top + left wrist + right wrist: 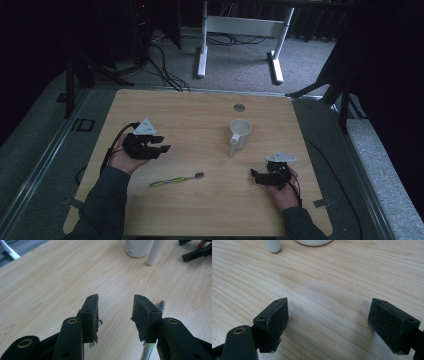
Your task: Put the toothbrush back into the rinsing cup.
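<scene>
- Two grippers hover over the wooden desk (pixel 190 115), fingers open, gripping nothing.
- Left gripper (pixel 161 143) is above a green toothbrush (pixel 176 180).
- Right gripper (pixel 256 174) sits near a white mug (pixel 240 133).

A white mug (pixel 240 132) stands on the wooden surface (pixel 190 115), with a white desk frame (pixel 240 30) beyond.

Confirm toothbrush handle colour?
Lime green handle on the toothbrush, with a dark head; the high view shows it best.
</scene>
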`<move>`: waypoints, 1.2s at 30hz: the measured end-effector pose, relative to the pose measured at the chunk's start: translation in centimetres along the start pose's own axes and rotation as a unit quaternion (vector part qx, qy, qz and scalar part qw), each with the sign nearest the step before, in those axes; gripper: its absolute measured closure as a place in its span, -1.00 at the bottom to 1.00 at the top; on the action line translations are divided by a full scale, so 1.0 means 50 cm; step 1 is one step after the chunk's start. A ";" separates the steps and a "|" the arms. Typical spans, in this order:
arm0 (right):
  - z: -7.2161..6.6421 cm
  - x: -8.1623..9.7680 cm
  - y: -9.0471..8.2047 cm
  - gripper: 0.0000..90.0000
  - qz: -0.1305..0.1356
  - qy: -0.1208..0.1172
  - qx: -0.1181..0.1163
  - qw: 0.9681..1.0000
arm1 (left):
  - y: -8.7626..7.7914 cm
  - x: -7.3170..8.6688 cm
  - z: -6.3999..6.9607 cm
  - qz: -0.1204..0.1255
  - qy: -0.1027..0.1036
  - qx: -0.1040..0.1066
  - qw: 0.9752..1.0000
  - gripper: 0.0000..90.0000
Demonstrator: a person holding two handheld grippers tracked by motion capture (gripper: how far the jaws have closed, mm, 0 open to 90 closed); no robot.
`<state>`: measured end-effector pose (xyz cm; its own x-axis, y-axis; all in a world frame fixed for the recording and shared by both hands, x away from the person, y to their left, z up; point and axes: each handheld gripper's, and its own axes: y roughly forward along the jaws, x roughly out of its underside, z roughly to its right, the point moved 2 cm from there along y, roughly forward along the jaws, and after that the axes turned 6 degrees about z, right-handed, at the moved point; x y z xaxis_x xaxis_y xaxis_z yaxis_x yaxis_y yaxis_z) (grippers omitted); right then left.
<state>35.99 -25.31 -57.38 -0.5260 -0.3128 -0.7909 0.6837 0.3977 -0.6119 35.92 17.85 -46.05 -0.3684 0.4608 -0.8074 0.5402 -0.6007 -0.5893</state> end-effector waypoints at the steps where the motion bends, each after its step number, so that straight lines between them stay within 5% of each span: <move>1: 0.000 0.000 0.000 -0.64 0.000 0.000 0.000 1.000 | 0.001 0.000 0.001 -0.004 0.003 0.003 1.000 0.26; 18: 0.000 0.000 0.000 -0.64 0.000 0.001 0.000 1.000 | 0.030 0.005 0.015 -0.025 0.018 0.053 0.998 0.24; 36: 0.000 0.000 0.000 -0.64 0.000 0.000 0.000 1.000 | 0.049 0.011 0.030 -0.045 0.026 0.062 0.997 0.24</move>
<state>35.99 -25.32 -57.38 -0.5257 -0.3135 -0.7908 0.6834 0.3978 -0.6121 35.92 15.63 -47.96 -0.3697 0.5486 -0.7499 0.4073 -0.6298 -0.6614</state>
